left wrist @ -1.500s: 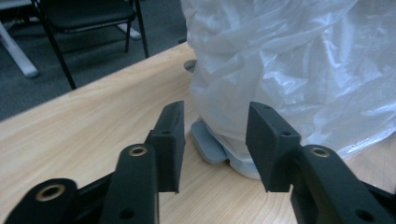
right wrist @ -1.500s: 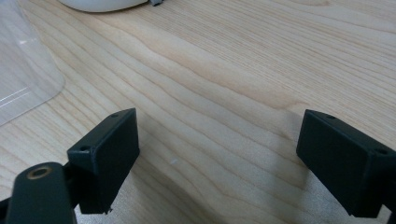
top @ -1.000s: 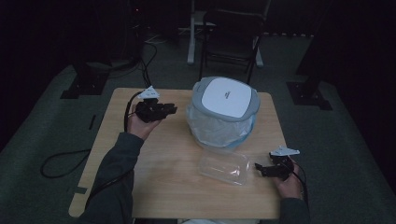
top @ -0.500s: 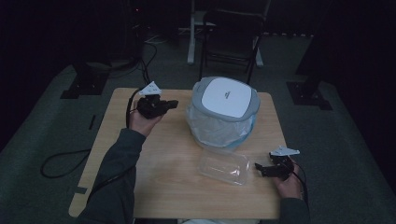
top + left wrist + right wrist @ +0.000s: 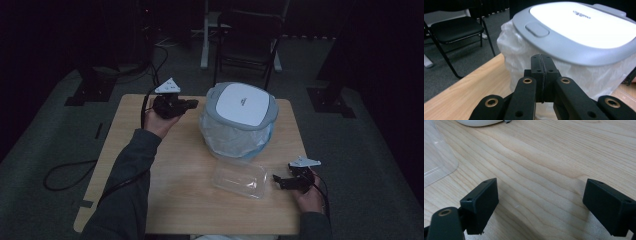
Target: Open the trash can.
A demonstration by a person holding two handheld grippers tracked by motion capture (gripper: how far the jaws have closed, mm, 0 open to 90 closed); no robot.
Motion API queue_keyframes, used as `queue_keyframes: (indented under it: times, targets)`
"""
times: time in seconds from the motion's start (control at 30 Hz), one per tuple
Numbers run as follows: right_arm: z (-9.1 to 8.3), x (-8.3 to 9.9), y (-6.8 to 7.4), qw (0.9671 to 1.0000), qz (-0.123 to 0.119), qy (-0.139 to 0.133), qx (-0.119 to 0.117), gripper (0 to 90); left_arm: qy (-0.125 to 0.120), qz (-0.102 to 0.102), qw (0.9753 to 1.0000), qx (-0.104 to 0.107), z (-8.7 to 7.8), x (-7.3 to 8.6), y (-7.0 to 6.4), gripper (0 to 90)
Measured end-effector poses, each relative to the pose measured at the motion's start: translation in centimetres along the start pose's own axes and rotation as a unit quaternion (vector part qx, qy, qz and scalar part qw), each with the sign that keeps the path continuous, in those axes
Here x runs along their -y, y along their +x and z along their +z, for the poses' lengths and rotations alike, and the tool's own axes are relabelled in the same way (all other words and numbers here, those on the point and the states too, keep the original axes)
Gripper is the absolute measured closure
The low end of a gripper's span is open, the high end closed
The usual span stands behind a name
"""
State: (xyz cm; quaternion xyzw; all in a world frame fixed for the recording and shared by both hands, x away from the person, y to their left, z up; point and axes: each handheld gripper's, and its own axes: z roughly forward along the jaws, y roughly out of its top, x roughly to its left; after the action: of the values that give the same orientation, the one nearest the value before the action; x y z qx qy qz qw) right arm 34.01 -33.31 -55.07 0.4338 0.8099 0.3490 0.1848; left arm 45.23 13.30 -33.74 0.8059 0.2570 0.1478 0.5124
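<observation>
A small bin (image 5: 239, 124) with a grey and white lid (image 5: 584, 27) and a white plastic liner (image 5: 524, 60) stands at the table's far middle. My left gripper (image 5: 192, 103) is held up just left of the bin, its jaws pressed shut with nothing between them, pointing at the lid's edge (image 5: 541, 58). A clear plastic container (image 5: 240, 178) lies in front of the bin. My right gripper (image 5: 276, 180) rests low near the table's front right, open, just right of the container (image 5: 436, 157); only bare wood lies between its jaws (image 5: 540, 202).
The wooden table (image 5: 190, 200) has bare room at its left and front. A black chair (image 5: 250, 37) stands behind the table on the grey floor. Cables (image 5: 65, 172) trail off the table's left side.
My left gripper has risen and moved right, toward the bin's lid. The right gripper has stayed in place.
</observation>
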Motion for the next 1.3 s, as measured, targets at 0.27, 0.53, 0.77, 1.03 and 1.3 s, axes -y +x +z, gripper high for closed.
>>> queue_keyframes:
  times: [0.27,0.53,0.77,1.03,1.3]
  targets:
    - [0.0,0.0,0.0,1.0000,0.000,0.000,0.000,12.3,-0.014,-0.001,0.9999,0.007,1.0,-2.0,-0.2,90.0]
    - [0.0,0.0,0.0,1.0000,0.000,0.000,0.000,12.3,-0.010,0.003,0.9999,0.001,2.9,-3.1,-0.6,89.8]
    - [0.0,0.0,0.0,1.0000,0.001,0.000,-0.001,12.3,-0.003,0.000,1.0000,-0.005,4.2,-3.7,-0.7,89.1]
    - [0.0,0.0,0.0,1.0000,0.000,0.000,0.000,12.3,-0.001,-0.004,0.9998,-0.018,5.1,-3.7,-0.7,90.0]
    - [0.0,0.0,0.0,1.0000,0.000,0.000,0.000,12.3,0.004,-0.007,0.9997,-0.023,5.1,-3.4,-0.5,90.0]
